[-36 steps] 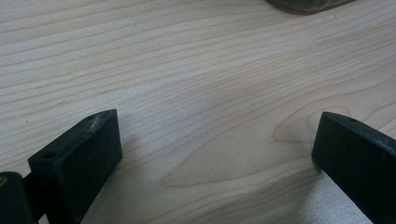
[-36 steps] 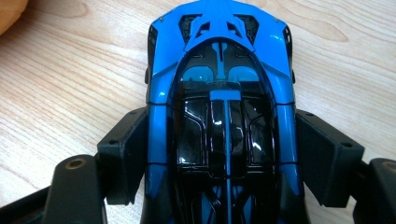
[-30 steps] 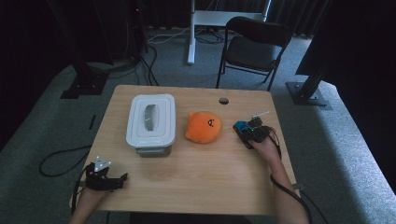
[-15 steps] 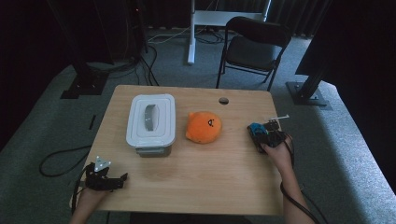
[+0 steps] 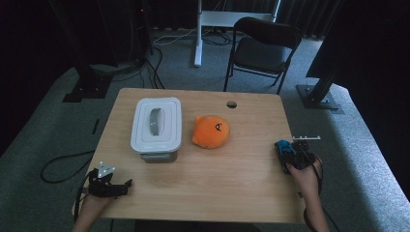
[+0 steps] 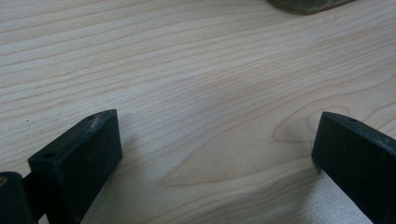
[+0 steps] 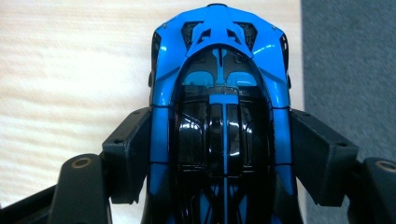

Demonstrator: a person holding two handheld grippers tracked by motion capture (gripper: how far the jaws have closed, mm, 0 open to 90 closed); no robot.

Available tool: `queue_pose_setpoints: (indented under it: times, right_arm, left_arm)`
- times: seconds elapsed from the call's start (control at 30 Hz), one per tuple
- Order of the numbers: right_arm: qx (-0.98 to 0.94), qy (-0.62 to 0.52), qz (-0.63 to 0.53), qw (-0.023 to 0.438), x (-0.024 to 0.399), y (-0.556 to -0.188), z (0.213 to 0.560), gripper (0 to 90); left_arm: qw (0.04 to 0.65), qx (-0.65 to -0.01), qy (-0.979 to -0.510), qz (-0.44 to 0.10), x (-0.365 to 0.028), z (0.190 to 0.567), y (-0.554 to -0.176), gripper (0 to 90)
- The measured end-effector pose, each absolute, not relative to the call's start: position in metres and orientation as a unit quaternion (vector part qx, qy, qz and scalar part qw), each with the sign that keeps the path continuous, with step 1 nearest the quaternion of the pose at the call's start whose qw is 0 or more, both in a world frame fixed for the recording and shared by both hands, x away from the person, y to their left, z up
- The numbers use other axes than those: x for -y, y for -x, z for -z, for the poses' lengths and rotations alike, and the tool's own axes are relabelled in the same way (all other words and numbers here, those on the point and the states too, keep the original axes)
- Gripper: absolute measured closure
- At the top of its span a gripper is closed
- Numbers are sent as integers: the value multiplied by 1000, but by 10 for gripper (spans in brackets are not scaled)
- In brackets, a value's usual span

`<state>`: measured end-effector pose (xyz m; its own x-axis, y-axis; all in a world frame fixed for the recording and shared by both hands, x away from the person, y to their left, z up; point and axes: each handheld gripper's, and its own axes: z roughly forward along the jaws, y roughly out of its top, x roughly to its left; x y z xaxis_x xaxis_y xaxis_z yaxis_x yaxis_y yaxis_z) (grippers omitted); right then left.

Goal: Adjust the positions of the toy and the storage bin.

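A blue and black toy car (image 7: pixel 219 116) fills the right gripper view, with both black jaws pressed on its sides. In the high view the car (image 5: pixel 284 148) and my right gripper (image 5: pixel 289 153) sit over the table's right edge. An orange plush toy (image 5: pixel 211 131) lies near the middle of the wooden table (image 5: pixel 217 188). To its left stands a white lidded container (image 5: pixel 156 123) with a grey handle. My left gripper (image 5: pixel 126 185) rests at the near left corner, and in the left gripper view (image 6: pixel 217 154) its jaws stand wide apart over bare wood.
A round cable hole (image 5: pixel 231 104) is in the table's far edge. A black folding chair (image 5: pixel 261 50) stands behind the table. Cables (image 5: pixel 63 164) trail on the grey carpet to the left. Dark stand feet (image 5: pixel 316 96) flank the table.
My right gripper has carried the toy car from beside the plush toy toward the table's right edge and nearer the person. The left gripper has stayed put.
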<state>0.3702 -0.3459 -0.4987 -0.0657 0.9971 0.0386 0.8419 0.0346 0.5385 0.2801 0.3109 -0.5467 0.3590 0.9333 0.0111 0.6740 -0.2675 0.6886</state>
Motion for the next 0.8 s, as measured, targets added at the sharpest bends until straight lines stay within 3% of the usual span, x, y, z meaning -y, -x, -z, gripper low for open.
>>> queue_pose_setpoints:
  times: [0.17, 0.67, 0.77, 0.8]
  right_arm:
    - [-696, -666, -197, 184, 350, -351, 508, 277]
    - [-694, -665, -210, 180, 355, -339, 524, 271]
    - [-695, -665, -211, 175, 356, -338, 522, 253]
    - [-692, -665, -218, 176, 357, -337, 518, 202]
  left_arm:
    - [302, -524, -767, -214, -311, 547, -280, 19]
    - [303, -524, -767, -214, -311, 547, -280, 19]
    - [303, -524, -767, -214, -311, 547, -280, 19]
    - [303, -524, -767, -214, -311, 547, -280, 19]
